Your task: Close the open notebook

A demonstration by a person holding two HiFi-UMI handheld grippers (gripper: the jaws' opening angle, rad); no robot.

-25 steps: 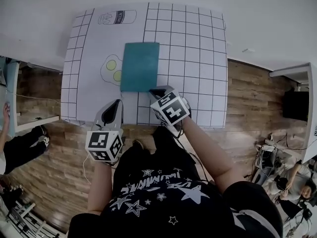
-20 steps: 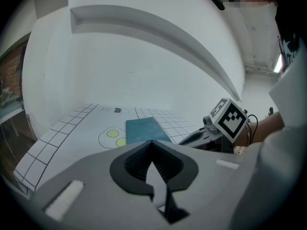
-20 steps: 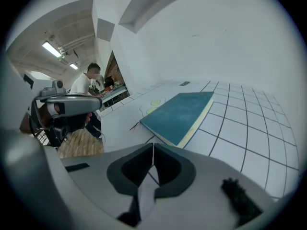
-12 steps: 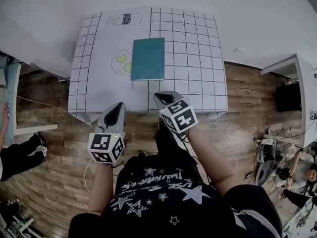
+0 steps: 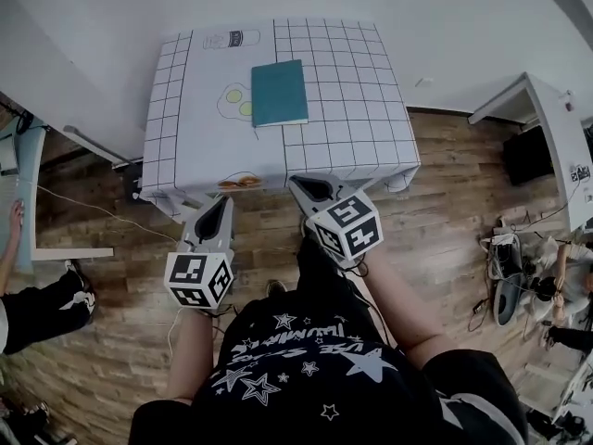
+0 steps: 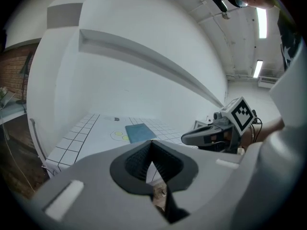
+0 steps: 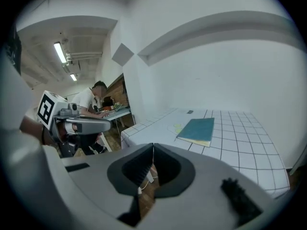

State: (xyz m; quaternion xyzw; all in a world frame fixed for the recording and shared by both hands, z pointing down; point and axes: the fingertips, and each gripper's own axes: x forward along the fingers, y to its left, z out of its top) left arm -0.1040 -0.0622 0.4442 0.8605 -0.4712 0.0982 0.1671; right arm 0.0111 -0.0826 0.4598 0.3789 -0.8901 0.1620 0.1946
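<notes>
Closed teal rectangular notebook (image 5: 279, 93) is seen beside yellow egg print (image 5: 236, 100) on gridded white tabletop (image 5: 357, 109). Left claw (image 5: 220, 204) and right claw (image 5: 302, 186) are held shut and empty, drawn farther from notebook than earlier.

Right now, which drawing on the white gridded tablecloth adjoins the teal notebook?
The yellow fried-egg drawing, at the notebook's left edge. The bottle drawing sits at the far edge, the orange one at the near edge.

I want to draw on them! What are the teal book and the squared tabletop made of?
The notebook looks like paper under a matte teal card cover; pale page edges show. The table cover seems printed cloth or thin plastic: its edge hangs down, wrinkled.
</notes>
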